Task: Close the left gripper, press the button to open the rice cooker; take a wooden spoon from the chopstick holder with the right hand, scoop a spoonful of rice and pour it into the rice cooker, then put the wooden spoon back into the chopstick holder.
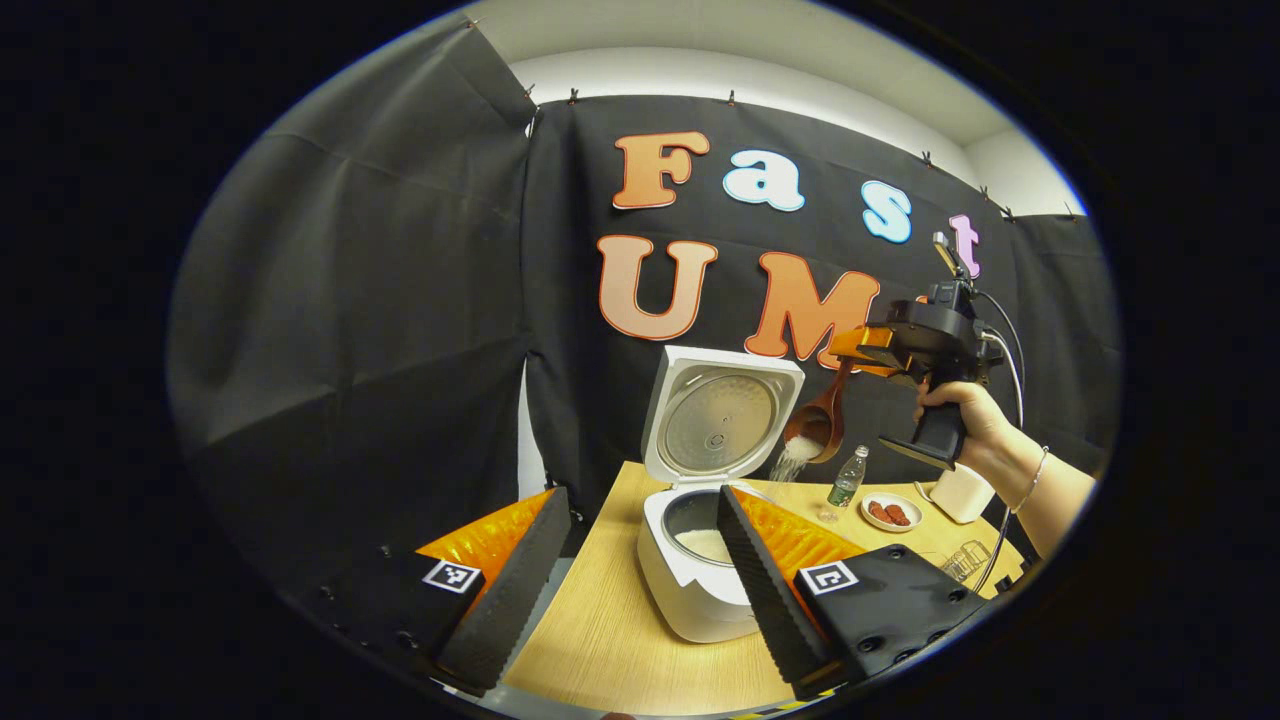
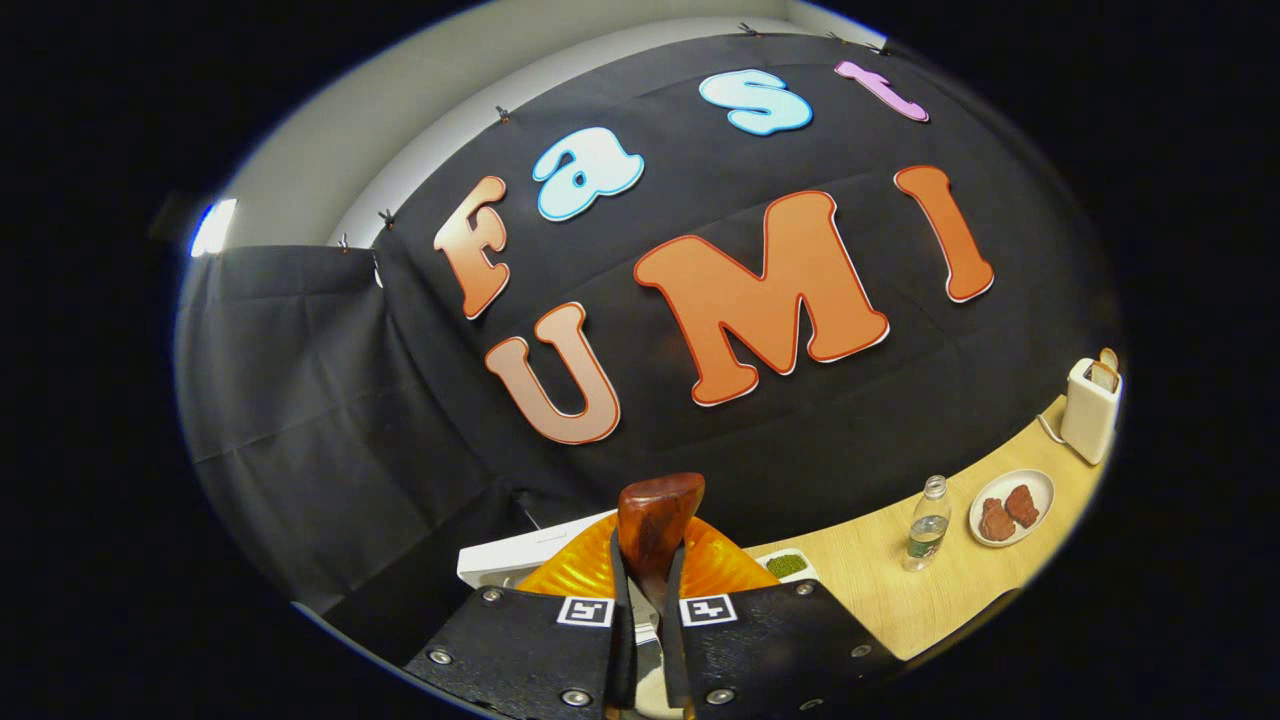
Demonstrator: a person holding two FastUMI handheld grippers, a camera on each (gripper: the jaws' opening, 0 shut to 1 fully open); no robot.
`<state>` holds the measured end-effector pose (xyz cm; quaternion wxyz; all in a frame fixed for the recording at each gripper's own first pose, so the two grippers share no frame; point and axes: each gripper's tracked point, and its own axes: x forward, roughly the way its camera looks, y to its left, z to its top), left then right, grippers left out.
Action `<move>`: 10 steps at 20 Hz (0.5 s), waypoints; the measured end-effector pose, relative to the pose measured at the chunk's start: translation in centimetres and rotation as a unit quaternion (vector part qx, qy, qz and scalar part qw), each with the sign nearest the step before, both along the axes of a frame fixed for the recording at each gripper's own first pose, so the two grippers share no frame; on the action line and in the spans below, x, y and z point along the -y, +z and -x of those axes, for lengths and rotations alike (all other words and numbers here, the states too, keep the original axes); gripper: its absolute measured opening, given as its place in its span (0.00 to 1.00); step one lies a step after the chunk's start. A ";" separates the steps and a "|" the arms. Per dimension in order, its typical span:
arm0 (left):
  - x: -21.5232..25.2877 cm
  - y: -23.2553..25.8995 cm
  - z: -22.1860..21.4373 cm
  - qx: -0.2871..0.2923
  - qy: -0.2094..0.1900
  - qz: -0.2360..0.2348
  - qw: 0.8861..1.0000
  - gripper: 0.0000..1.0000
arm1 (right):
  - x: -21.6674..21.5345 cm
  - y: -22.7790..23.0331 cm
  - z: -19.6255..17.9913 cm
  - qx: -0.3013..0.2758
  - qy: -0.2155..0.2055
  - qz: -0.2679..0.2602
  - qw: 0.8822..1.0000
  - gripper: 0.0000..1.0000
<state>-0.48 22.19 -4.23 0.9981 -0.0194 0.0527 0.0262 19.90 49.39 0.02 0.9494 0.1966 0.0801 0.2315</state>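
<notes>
The white rice cooker (image 1: 682,600) stands on the wooden table with its lid (image 1: 720,420) swung up, and white rice lies in the pot. My left gripper (image 1: 640,590) is open, its two fingers framing the cooker from the near side. Above and right of the cooker, a hand holds my right gripper (image 1: 848,352), which is shut on the handle of a wooden spoon (image 1: 820,420). The spoon is tipped bowl-down and rice (image 1: 795,460) streams from it toward the pot. In the right gripper view, the right gripper (image 2: 648,640) clamps the spoon handle (image 2: 655,520), with the lid's edge (image 2: 520,555) below.
Right of the cooker stand a small water bottle (image 1: 845,485), a plate of red food (image 1: 890,512) and a white toaster (image 1: 962,492). A wire rack (image 1: 965,560) sits near the table's front right. A small dish of green bits (image 2: 787,565) lies close to the cooker.
</notes>
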 end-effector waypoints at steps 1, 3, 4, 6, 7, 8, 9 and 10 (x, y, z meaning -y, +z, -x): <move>-0.1 0.0 0.1 0.000 0.001 -0.001 1.000 1.00 | -0.1 0.1 0.4 0.003 0.002 0.003 1.000 0.10; -0.2 0.0 0.1 0.000 0.002 -0.002 1.000 1.00 | -0.2 0.3 0.5 0.011 0.004 0.012 1.000 0.10; -0.1 0.0 0.2 0.000 0.002 -0.002 1.000 1.00 | -0.4 0.5 0.5 0.015 0.005 0.016 1.000 0.10; -0.1 0.0 0.3 0.000 0.002 -0.001 1.000 1.00 | -0.6 0.7 0.9 0.024 0.009 0.025 0.999 0.10; -0.1 -0.1 0.4 -0.001 0.002 -0.001 1.000 1.00 | -0.8 0.7 1.0 0.028 0.011 0.029 0.999 0.10; 0.0 -0.1 0.4 -0.002 0.002 -0.001 1.000 1.00 | -1.0 0.8 1.1 0.030 0.011 0.033 0.999 0.10; 0.1 -0.2 0.4 -0.002 0.001 -0.002 1.000 1.00 | -1.3 0.7 1.0 0.032 0.013 0.038 0.999 0.10; 0.1 -0.2 0.3 -0.002 0.001 -0.003 1.000 1.00 | -1.6 0.6 1.1 0.033 0.017 0.041 0.998 0.10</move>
